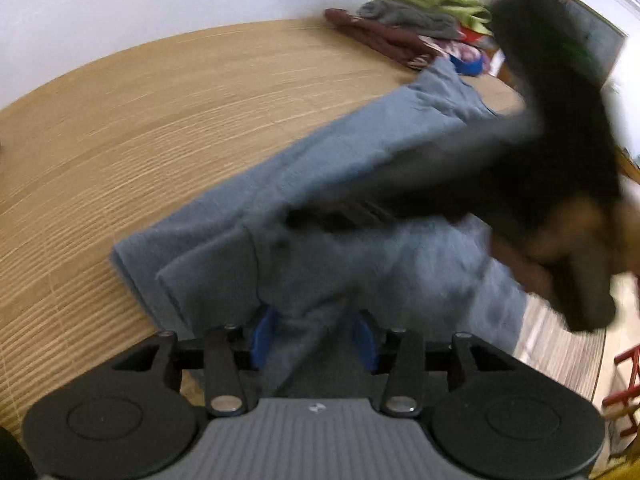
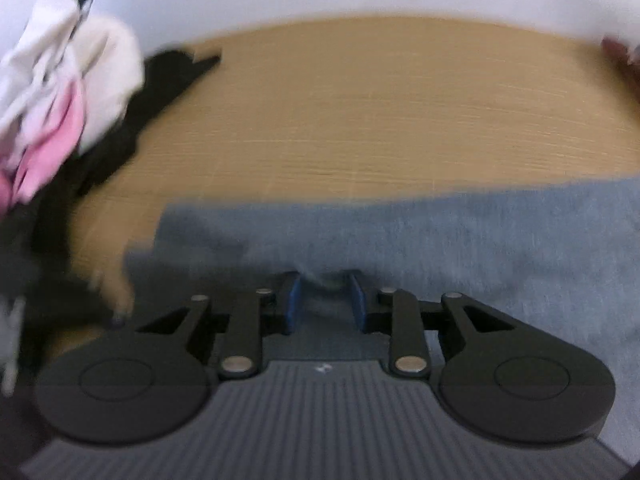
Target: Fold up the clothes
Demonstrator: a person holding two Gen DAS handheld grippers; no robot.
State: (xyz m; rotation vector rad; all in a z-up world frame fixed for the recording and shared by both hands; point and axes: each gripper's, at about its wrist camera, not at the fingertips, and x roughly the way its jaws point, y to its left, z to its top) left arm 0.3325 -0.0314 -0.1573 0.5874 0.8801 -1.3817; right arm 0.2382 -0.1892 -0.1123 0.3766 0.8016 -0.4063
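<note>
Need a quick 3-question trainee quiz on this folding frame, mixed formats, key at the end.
1. True or false: the blue-grey garment lies on a wooden table.
2. Which item tops the far clothes pile? A) green B) yellow C) orange
3. Fill in: fabric sits between the fingers of the right claw and the ____ claw.

Key: 1 true; 2 A; 3 left.
</note>
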